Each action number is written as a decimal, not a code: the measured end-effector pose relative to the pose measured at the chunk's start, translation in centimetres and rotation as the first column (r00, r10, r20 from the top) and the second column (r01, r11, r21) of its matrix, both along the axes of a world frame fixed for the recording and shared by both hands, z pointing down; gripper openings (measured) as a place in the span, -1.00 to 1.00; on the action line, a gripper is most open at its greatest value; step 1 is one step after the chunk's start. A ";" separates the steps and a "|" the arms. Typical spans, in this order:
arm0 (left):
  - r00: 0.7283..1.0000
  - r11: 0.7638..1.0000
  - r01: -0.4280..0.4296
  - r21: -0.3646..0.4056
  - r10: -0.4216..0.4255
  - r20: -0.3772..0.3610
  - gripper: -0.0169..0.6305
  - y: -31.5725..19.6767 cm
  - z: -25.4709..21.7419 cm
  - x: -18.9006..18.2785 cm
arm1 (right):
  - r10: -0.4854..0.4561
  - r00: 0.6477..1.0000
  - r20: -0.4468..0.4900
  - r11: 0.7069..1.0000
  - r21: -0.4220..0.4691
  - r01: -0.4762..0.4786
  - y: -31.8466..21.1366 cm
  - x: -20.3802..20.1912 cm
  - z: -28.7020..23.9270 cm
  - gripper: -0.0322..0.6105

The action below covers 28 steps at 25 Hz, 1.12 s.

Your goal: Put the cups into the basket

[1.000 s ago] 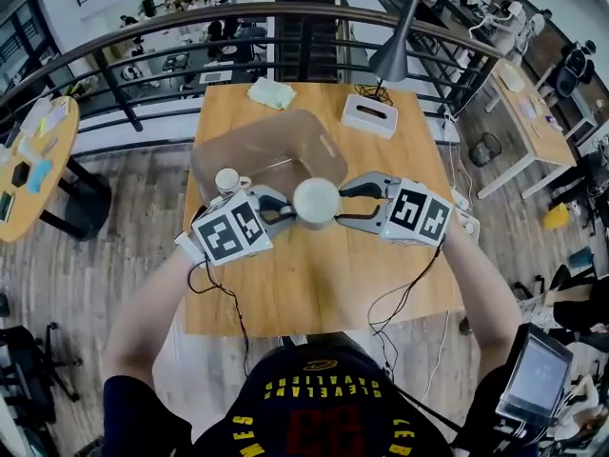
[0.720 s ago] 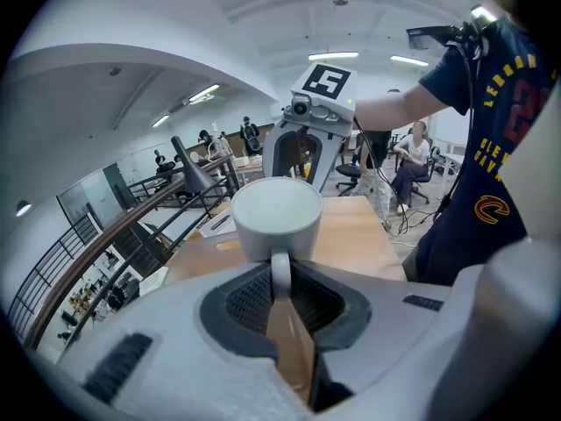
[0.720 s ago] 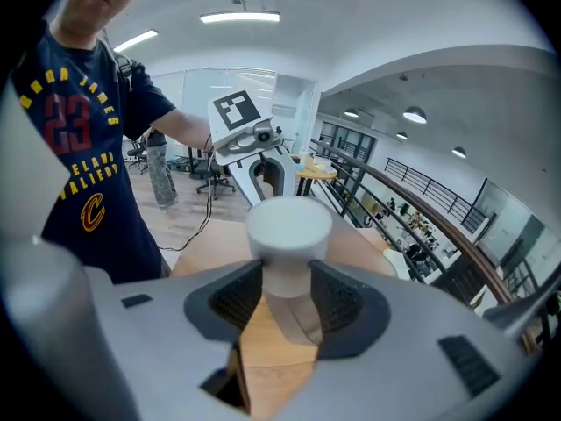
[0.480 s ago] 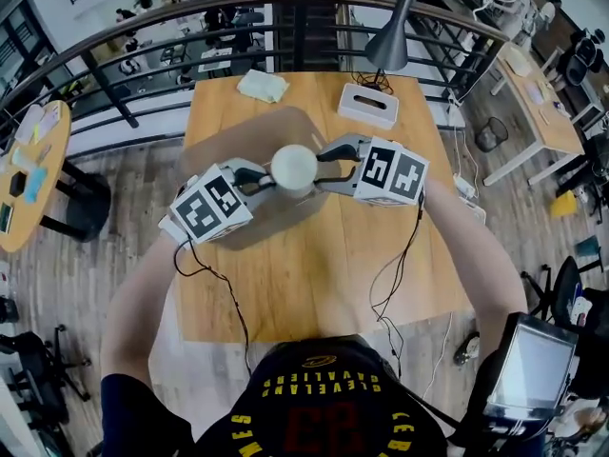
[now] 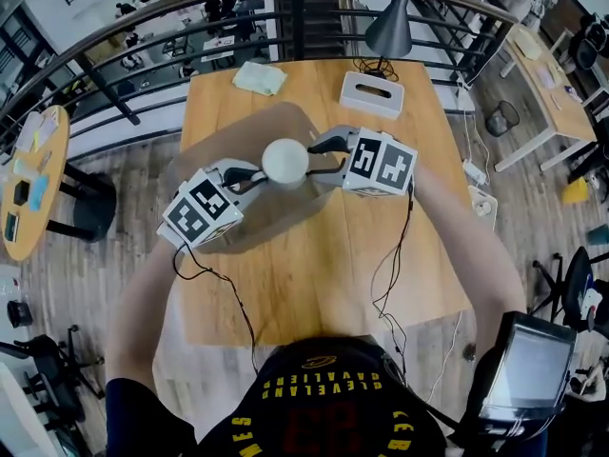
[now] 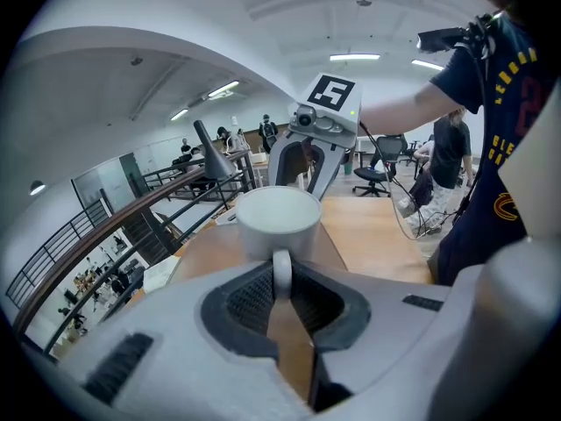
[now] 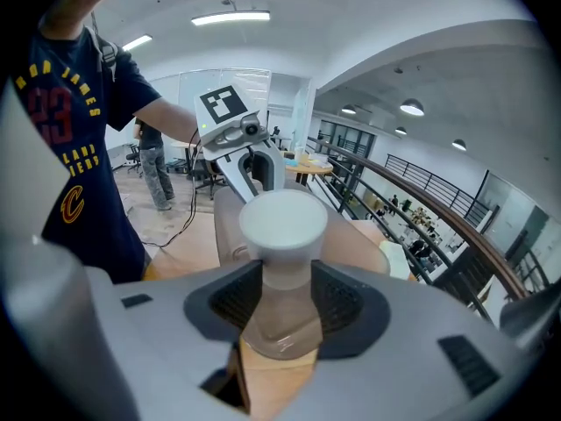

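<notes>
Bench (image 5: 324, 274) of pale wood seen from above, its far edge close to a curved railing (image 5: 114, 41). A translucent brownish basket (image 5: 214, 141) sits toward the bench's left edge. Bare wood spreads from the basket to the near edge, crossed only by thin cables (image 5: 224, 293).

A white cup (image 5: 285, 160) hangs over the basket, held from both sides. The left hand-held gripper (image 5: 249, 174) has its jaws nearly together, pinching the cup's handle (image 6: 280, 270). The right hand-held gripper (image 5: 319, 158) has its jaws set wider, clasping the cup's body. In the right gripper view the lower body looks glassy and is hard to make out.

Along the far edge lie a folded pale cloth (image 5: 259, 77) and a white tissue box (image 5: 372, 94), with a dark lamp (image 5: 388, 31) above the box.

Each hand-held gripper carries a cube of black-and-white square markers. The person's dark shirt (image 5: 314, 403) shows "CLEVELAND" in yellow, upside down, and a red 23. The basket's near wall is hidden behind the left hand-held gripper, and the frame cuts off the person's lower body.
</notes>
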State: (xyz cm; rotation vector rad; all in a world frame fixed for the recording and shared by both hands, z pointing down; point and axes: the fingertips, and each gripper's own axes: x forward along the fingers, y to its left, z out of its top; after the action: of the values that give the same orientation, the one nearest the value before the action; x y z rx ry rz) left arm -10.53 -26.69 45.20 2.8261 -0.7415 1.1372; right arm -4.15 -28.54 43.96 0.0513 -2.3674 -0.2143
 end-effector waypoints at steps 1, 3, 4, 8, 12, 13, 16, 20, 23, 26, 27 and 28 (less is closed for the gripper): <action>1.000 1.000 0.001 -0.001 -0.001 -0.008 -0.81 -0.3 0.1 0.1 | 0.006 1.000 0.005 1.000 -0.002 -0.006 -0.3 0.1 0.1 -0.35; 1.000 1.000 -0.002 -0.009 0.002 -0.027 -0.81 -0.7 0.5 0.2 | 0.018 1.000 0.013 1.000 -0.006 -0.018 -0.9 0.3 0.5 -0.35; 0.999 1.000 -0.006 -0.016 0.006 -0.034 -0.81 -0.8 0.8 0.3 | 0.022 1.000 0.014 1.000 -0.008 -0.021 -1.0 0.4 0.8 -0.35; 0.999 0.999 -0.041 -0.030 0.040 -0.017 -0.81 -0.6 1.9 -0.1 | 0.013 1.000 -0.012 1.000 -0.011 -0.014 -0.3 -0.2 2.0 -0.35; 0.998 0.998 -0.057 -0.041 0.057 0.002 -0.81 -1.2 2.6 0.4 | -0.007 0.999 -0.048 1.000 0.017 0.008 -0.7 0.2 2.5 -0.35; 0.999 0.997 -0.054 -0.048 0.055 0.004 -0.81 -1.5 2.8 0.4 | -0.009 0.998 -0.056 1.000 0.027 0.011 -1.0 0.3 2.6 -0.35; 0.999 0.997 -0.046 -0.063 0.047 0.023 -0.81 -2.5 3.8 0.0 | -0.007 0.997 -0.081 0.998 0.054 0.012 -2.1 -0.3 3.6 -0.35; 0.999 0.996 -0.028 -0.079 0.032 0.039 -0.81 -3.1 4.6 -1.0 | -0.004 0.993 -0.121 0.997 0.074 0.013 -2.7 -1.7 4.1 -0.35; 0.999 0.996 -0.025 -0.088 0.029 0.041 -0.81 -3.3 5.1 -1.2 | -0.003 0.987 -0.159 0.997 0.072 0.015 -2.9 -2.1 4.7 -0.35; 0.998 0.995 -0.025 -0.093 0.031 0.058 -0.81 -3.3 5.9 -1.5 | -0.003 0.979 -0.205 0.997 0.074 0.019 -3.0 -2.5 5.7 -0.35; 0.998 0.995 -0.020 -0.096 0.026 0.062 -0.81 -3.2 6.1 -1.6 | -0.006 0.975 -0.220 0.997 0.073 0.023 -2.9 -2.7 6.0 -0.35; 0.998 0.995 -0.013 -0.100 0.019 0.063 -0.81 -3.1 6.3 -1.8 | -0.011 0.972 -0.235 0.997 0.072 0.029 -2.8 -3.0 6.3 -0.35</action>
State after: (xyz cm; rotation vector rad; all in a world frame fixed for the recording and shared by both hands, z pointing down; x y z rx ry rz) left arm -12.34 -29.77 51.54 2.7306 -0.6473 1.2363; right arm -7.11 -31.34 50.24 0.0356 -2.1246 -0.3022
